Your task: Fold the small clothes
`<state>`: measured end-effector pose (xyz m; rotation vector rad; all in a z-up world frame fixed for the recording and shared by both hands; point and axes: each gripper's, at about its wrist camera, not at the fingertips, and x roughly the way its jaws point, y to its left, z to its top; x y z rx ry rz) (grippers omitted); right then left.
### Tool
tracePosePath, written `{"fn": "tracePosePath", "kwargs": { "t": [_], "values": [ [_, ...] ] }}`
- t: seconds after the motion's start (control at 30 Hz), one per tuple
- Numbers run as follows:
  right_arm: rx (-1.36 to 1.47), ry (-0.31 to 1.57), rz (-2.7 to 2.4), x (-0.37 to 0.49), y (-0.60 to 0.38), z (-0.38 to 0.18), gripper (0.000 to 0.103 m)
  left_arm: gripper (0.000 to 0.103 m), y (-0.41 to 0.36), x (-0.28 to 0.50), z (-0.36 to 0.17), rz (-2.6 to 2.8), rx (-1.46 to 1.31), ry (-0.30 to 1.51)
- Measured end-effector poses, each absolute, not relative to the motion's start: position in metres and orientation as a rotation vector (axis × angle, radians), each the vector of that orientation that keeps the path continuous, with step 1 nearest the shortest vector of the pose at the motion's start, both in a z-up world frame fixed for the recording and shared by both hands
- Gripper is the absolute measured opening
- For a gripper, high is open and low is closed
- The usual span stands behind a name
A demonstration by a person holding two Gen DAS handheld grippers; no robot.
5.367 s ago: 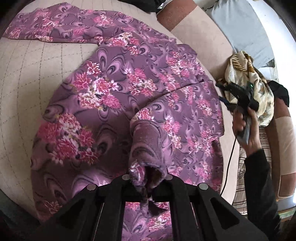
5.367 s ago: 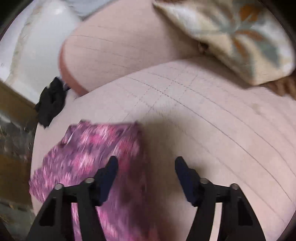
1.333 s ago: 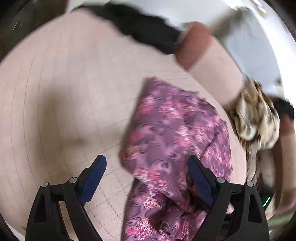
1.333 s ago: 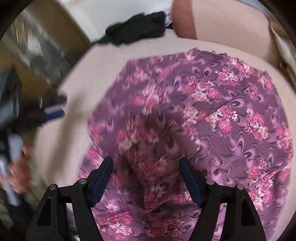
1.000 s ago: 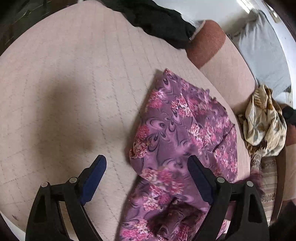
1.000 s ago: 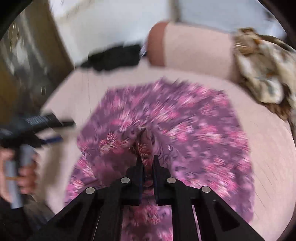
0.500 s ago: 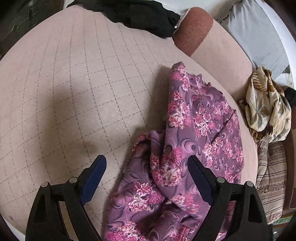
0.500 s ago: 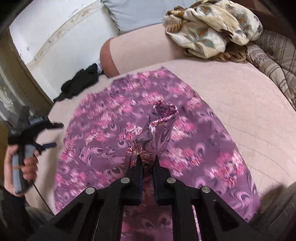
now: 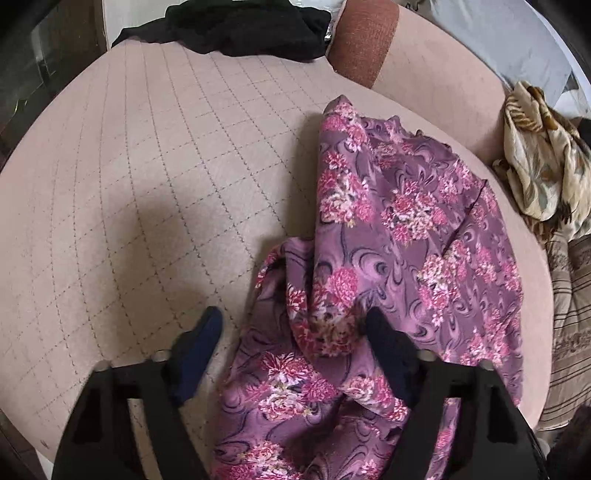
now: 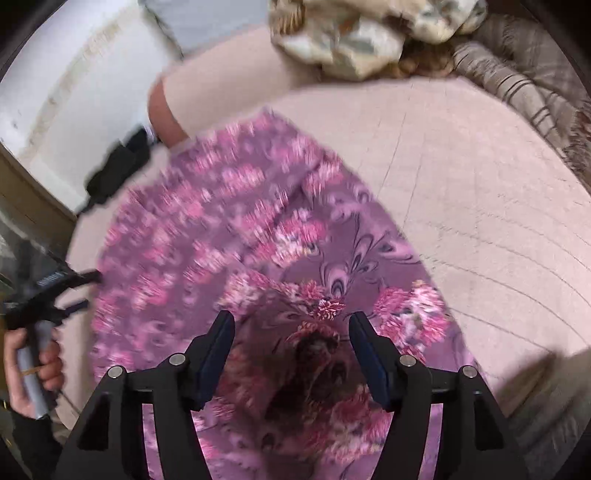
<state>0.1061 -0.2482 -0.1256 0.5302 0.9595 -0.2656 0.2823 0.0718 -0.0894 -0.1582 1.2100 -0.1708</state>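
The right gripper (image 10: 291, 332) is opening, its jaws releasing the purple floral cloth (image 9: 413, 229); the left gripper (image 9: 291, 328) is closing around a fold, not yet gripping.

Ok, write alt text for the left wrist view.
A purple floral garment lies rumpled on a pink quilted cushion, with the open left gripper over its near edge; the jaws have just been closing, cloth between them but not pinched. A black garment lies at the far end, a beige patterned cloth at right.
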Motion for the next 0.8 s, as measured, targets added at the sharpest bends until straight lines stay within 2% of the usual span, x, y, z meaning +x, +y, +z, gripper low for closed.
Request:
{"fn": "tracePosePath", "kwargs": {
  "t": [0.03, 0.07, 0.1, 0.13, 0.17, 0.27, 0.37, 0.43, 0.5, 0.53, 0.6, 0.67, 0.8],
  "values": [
    [0.520, 0.994, -0.248, 0.111, -0.246, -0.134, 0.055, 0.059, 0.072, 0.282, -0.091, -0.167, -0.158, 1.214],
    [0.515, 1.023, -0.235, 0.112, -0.244, -0.139, 0.025, 0.044, 0.073, 0.283, -0.094, -0.163, -0.155, 1.220],
    [0.514, 1.037, -0.220, 0.111, -0.241, -0.143, 0.013, 0.023, 0.074, 0.283, -0.097, -0.167, -0.152, 1.231],
    [0.508, 1.036, -0.210, 0.110, -0.238, -0.142, 0.012, 0.011, 0.074, 0.283, -0.100, -0.180, -0.156, 1.239],
    [0.514, 1.024, -0.213, 0.105, -0.237, -0.138, 0.010, 0.007, 0.074, 0.284, -0.100, -0.187, -0.155, 1.242],
    [0.523, 0.970, -0.204, 0.088, -0.238, -0.116, 0.010, 0.005, 0.082, 0.284, -0.090, -0.170, -0.182, 1.194],
    [0.470, 1.014, -0.228, 0.087, -0.236, -0.125, 0.009, 0.007, 0.087, 0.289, -0.095, -0.199, -0.223, 1.226],
    [0.429, 1.109, -0.255, 0.095, -0.235, -0.153, 0.010, 0.015, 0.079, 0.290, -0.106, -0.188, -0.146, 1.273],
    [0.455, 1.082, -0.247, 0.093, -0.235, -0.148, 0.013, 0.041, 0.079, 0.288, -0.102, -0.170, -0.086, 1.263],
    [0.434, 1.061, -0.225, 0.092, -0.231, -0.141, 0.015, 0.046, 0.084, 0.288, -0.095, -0.160, -0.091, 1.242],
    [0.383, 1.011, -0.234, 0.088, -0.229, -0.126, 0.029, 0.059, 0.100, 0.289, -0.082, -0.145, -0.154, 1.193],
    [0.349, 0.974, -0.246, 0.083, -0.230, -0.115, 0.056, 0.061, 0.123, 0.292, -0.075, -0.108, -0.246, 1.149],
    [0.436, 0.990, -0.192, 0.084, -0.241, -0.126, 0.057, 0.061, 0.141, 0.300, -0.088, -0.066, -0.328, 1.194]
  ]
}}
